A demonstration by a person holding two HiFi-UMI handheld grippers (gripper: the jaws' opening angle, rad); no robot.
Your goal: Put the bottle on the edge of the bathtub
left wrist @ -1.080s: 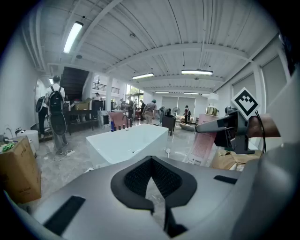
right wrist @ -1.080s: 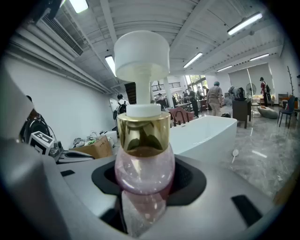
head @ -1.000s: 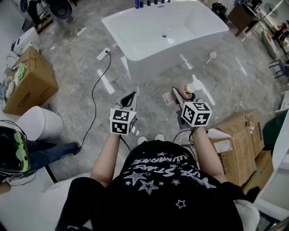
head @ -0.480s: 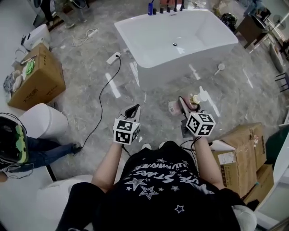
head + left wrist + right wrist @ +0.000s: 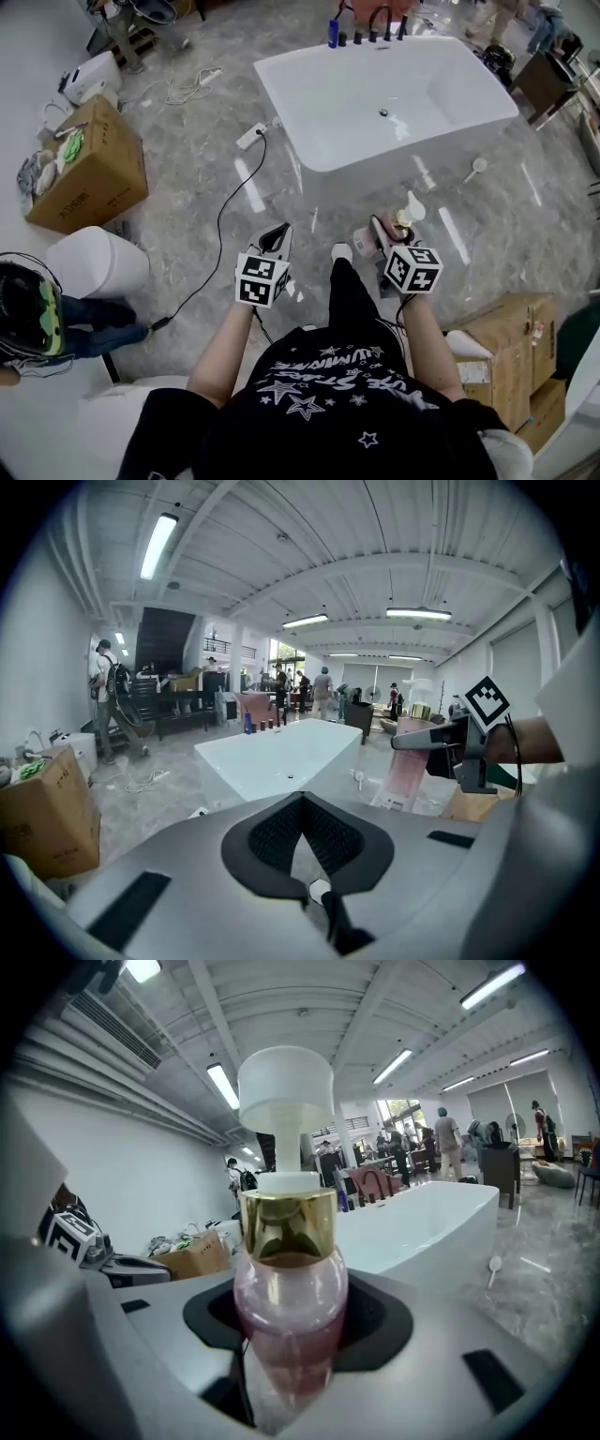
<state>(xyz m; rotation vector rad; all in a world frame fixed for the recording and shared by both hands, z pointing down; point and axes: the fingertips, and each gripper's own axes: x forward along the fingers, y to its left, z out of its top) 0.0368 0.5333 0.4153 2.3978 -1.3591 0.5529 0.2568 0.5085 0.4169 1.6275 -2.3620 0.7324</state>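
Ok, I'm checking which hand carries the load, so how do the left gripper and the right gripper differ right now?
The left gripper has its fingers closed together on nothing; the right gripper has its fingers spread around a pink pump bottle, clamping it. The left gripper's view lies open to the bathtub; the right gripper's view is largely filled by the bottle. Both point toward the bathtub.

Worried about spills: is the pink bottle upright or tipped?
Upright: the right gripper view shows the bottle standing, white pump on top, gripped by the right tool.
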